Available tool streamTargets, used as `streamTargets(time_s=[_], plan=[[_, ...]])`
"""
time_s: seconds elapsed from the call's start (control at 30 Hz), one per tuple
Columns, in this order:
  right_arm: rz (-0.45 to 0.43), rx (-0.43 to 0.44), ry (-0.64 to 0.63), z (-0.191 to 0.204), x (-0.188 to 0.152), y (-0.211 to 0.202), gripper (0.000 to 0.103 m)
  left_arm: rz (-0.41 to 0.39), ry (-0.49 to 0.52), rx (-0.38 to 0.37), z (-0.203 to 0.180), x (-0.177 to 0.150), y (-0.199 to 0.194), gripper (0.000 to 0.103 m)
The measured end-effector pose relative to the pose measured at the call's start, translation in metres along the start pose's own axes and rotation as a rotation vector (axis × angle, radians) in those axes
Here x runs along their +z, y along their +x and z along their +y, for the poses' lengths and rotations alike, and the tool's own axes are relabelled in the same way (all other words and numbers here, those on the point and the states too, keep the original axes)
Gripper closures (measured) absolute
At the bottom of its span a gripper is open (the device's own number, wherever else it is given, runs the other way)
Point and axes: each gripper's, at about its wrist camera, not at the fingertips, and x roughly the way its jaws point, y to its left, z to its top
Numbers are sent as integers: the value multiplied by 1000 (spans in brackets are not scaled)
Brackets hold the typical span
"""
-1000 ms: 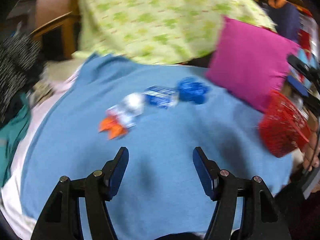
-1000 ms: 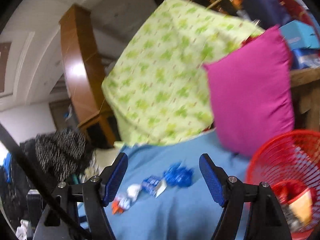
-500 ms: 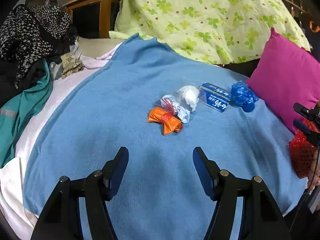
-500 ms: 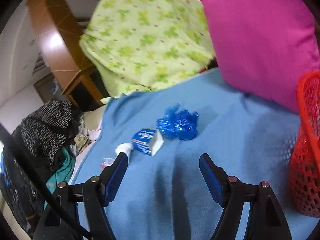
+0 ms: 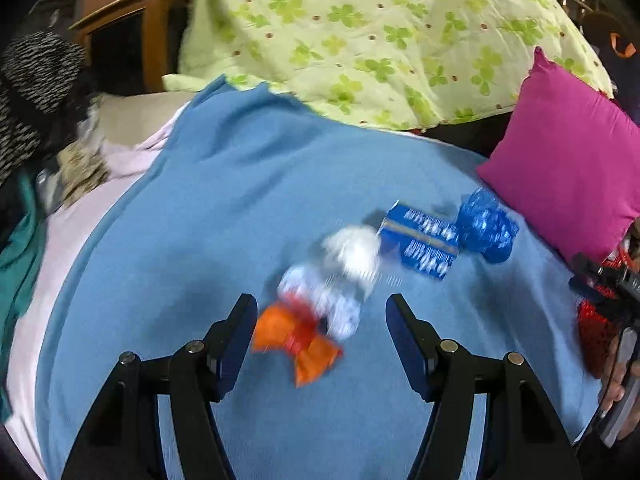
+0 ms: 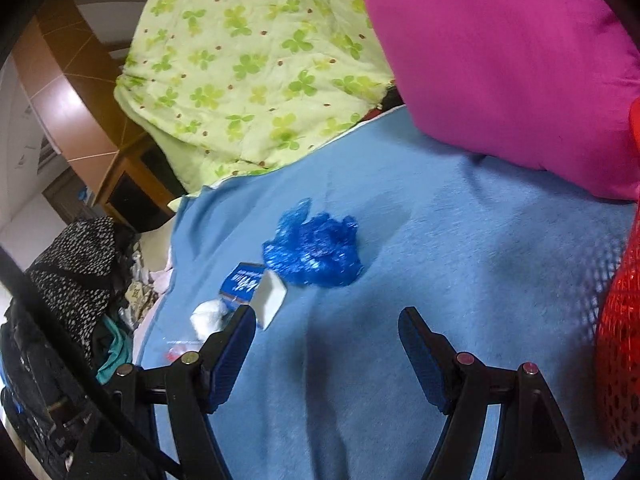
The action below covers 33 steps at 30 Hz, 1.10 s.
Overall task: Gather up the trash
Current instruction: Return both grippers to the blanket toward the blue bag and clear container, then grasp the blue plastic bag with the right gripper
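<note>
Trash lies in a row on the blue blanket [image 5: 200, 240]: an orange wrapper [image 5: 296, 340], a clear red-and-white wrapper [image 5: 328, 300], a white crumpled tissue [image 5: 354, 254], a blue carton [image 5: 424, 244] and a crumpled blue plastic bag [image 5: 486, 228]. My left gripper [image 5: 320, 332] is open, with the orange wrapper between its fingers. My right gripper [image 6: 326, 340] is open and empty, just short of the blue bag [image 6: 314, 254] and the carton [image 6: 256, 290]. The red mesh basket [image 6: 618, 340] stands at the right edge.
A magenta pillow [image 6: 500, 60] and a green clover quilt [image 6: 248, 68] lie at the back of the bed. Dark clothes [image 6: 76, 264] are piled at the left, beside a wooden cabinet [image 5: 120, 40]. The basket also shows in the left wrist view [image 5: 596, 336].
My left gripper has come down and forward so the orange wrapper now sits between its fingers. My right gripper has dropped from facing the pillows to closing on the blue bag.
</note>
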Motion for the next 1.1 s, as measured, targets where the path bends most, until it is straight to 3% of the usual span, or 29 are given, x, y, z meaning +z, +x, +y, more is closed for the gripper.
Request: streamTargets(time_s=[0.17,0.27,0.37,0.57,0.77,0.9,1.0,1.1], plan=[[-6,6,50,-9,7,7,25,30,-43,-82,-8,37,29,30],[-17,11,61,-10,8,8,25,122,-125,-190,-7,48,55,29],[-23,7,51,-8,9,9,25,171,-150,-205,-13,46,70,29],[-57,-15,41,-11,13,6,25,153,-12,-286,-59,18,46,29],[-78,-38,78,-22,20,6,25,148,131,-448,-108,-27,1,29],[-66,-42,85,-27,26,15,25,105,160,-346,-98,-37,-20,29],[-33,-22,86,-27,29,32,25,66,156,-213,-81,-26,-27,29],[-19,13,79,-23,36,51,25,27,150,-134,-62,-12,-31,29]])
